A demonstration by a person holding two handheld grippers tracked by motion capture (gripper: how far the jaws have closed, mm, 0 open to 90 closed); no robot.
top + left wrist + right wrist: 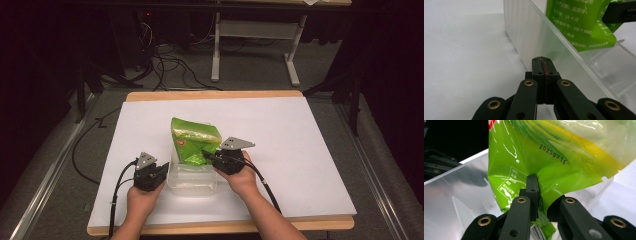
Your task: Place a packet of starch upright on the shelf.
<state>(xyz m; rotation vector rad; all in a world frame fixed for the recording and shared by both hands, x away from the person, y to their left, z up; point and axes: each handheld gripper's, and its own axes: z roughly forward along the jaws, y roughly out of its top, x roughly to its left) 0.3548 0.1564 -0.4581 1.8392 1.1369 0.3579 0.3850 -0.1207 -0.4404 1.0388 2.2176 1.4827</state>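
Green snack pouch (194, 141): pinched at lower edge by R gripper (214, 157), held tilted above clear plastic bin (192, 187). L gripper (160, 172) shut, empty, beside bin's left wall.

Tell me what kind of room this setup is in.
Probably a lab or recording workspace, not a home: a white-topped table stands on grey carpet, loose cables run over the floor behind it, and a bare metal desk frame stands in the dark background.
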